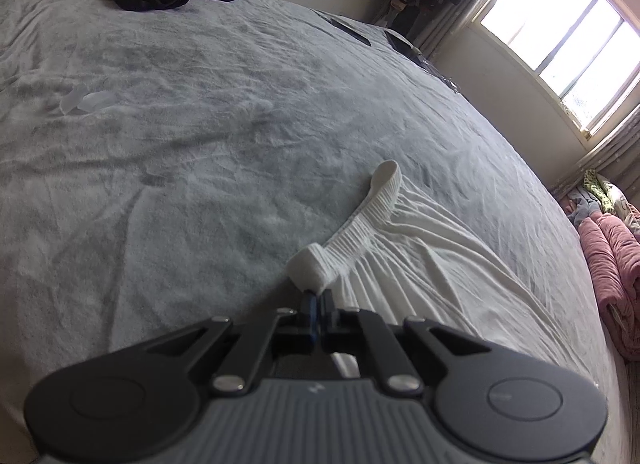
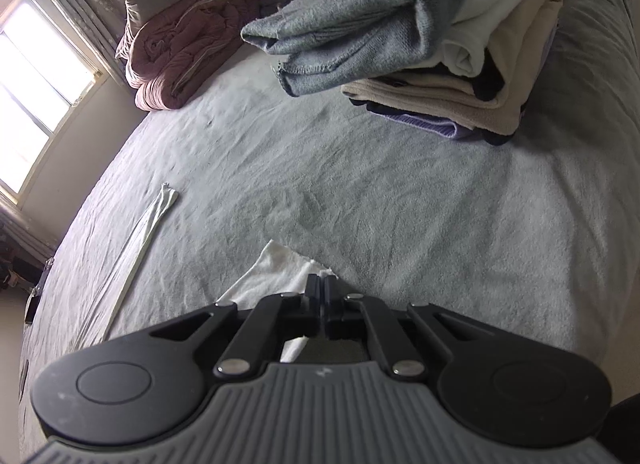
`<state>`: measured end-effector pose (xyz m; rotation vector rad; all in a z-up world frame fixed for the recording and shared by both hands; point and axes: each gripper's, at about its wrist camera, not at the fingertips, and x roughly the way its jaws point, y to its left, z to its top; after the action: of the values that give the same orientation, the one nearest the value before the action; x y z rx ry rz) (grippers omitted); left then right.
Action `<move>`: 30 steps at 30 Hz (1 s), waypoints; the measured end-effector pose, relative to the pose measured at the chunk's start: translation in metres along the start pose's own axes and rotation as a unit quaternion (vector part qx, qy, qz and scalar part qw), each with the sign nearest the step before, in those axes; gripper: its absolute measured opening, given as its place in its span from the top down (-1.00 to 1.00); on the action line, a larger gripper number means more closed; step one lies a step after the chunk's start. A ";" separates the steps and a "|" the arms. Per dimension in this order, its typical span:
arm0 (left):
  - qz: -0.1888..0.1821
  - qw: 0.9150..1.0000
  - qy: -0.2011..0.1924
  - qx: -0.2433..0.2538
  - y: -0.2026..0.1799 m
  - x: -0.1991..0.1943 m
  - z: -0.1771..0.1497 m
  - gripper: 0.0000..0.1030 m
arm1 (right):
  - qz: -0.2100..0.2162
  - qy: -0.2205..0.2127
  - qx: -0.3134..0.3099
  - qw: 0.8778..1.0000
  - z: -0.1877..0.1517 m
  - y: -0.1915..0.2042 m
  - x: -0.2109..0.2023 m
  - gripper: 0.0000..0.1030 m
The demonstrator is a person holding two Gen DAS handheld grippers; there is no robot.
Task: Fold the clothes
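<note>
Both claws clenched on the white garment [image 1: 400, 264] lying lower right on the bed [image 1: 200, 143]: left claw [image 1: 319, 296] pinches the ribbed waistband, right claw [image 2: 322, 284] apparently a thin hem corner that could slip when lifted, skewing the fold.

Left claw [image 1: 318, 294] and right claw [image 2: 322, 284] both clamped tight.

The folded pile [image 2: 460, 43] runs off the top edge; a small clear object [image 1: 86, 100] is unidentifiable.
</note>
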<state>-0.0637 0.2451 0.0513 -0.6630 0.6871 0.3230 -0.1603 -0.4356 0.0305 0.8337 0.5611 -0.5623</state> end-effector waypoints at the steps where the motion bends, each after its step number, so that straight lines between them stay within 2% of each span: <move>1: -0.001 1.000 -0.001 0.001 -0.001 0.000 0.000 0.98 | 0.002 -0.005 0.002 1.000 0.000 0.000 -0.001 0.97; 7: -0.009 1.000 -0.009 -0.002 0.000 -0.004 0.002 0.98 | 0.009 -0.063 -0.023 0.998 0.004 0.006 -0.015 0.98; 11: -0.014 1.000 -0.016 -0.001 -0.001 -0.007 0.002 0.98 | 0.011 -0.082 -0.028 0.996 0.006 0.008 -0.018 0.98; 16: -0.028 0.999 -0.027 -0.014 0.002 -0.014 0.005 0.98 | 0.018 -0.136 -0.050 0.989 0.009 0.015 -0.028 0.98; 21: -0.039 0.998 -0.047 -0.014 0.000 -0.022 0.007 0.98 | 0.024 -0.153 -0.062 0.986 0.011 0.020 -0.027 0.98; 30: -0.026 0.997 -0.076 0.013 -0.015 -0.024 0.013 0.98 | 0.042 -0.178 -0.095 0.979 0.016 0.045 -0.025 0.98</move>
<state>-0.0677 0.2410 0.0824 -0.6247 0.5272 0.3121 -0.1444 -0.4174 0.0787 0.5554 0.2452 -0.5553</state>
